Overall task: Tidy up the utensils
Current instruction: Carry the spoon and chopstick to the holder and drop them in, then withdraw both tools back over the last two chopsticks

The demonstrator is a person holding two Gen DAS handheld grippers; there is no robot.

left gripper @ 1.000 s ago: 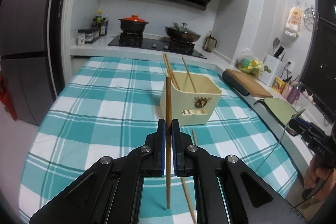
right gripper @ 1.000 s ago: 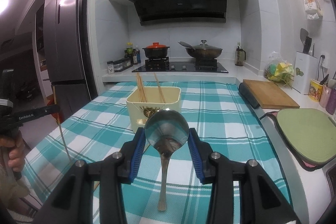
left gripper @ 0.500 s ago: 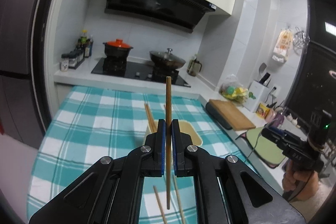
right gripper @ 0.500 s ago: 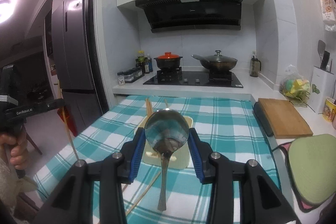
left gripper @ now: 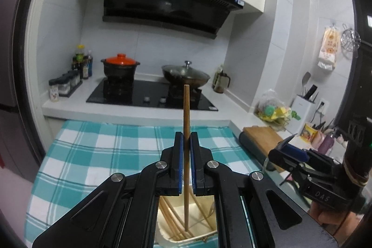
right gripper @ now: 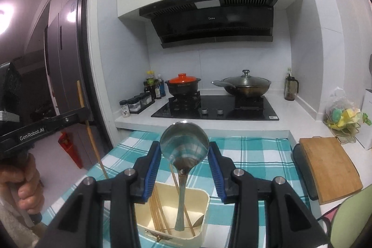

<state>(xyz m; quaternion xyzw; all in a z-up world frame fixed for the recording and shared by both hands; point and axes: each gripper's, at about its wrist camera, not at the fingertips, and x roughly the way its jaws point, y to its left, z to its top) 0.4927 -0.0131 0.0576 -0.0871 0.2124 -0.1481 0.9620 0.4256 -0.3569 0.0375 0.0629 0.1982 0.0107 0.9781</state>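
Observation:
My left gripper is shut on a wooden chopstick held upright, its lower tip inside the cream utensil box right below, where several chopsticks lie. My right gripper is shut on a metal spoon, bowl up, handle hanging down into the same box. The left gripper and its chopstick show at the left of the right wrist view; the right gripper shows at the right of the left wrist view.
The box stands on a teal checked tablecloth. Behind it is a stove with an orange-lidded pot and a wok. A wooden cutting board and a green mat lie to the right.
Both grippers have risen and moved forward over the box. The chopstick tip and the spoon handle now hang inside the box instead of in front of it.

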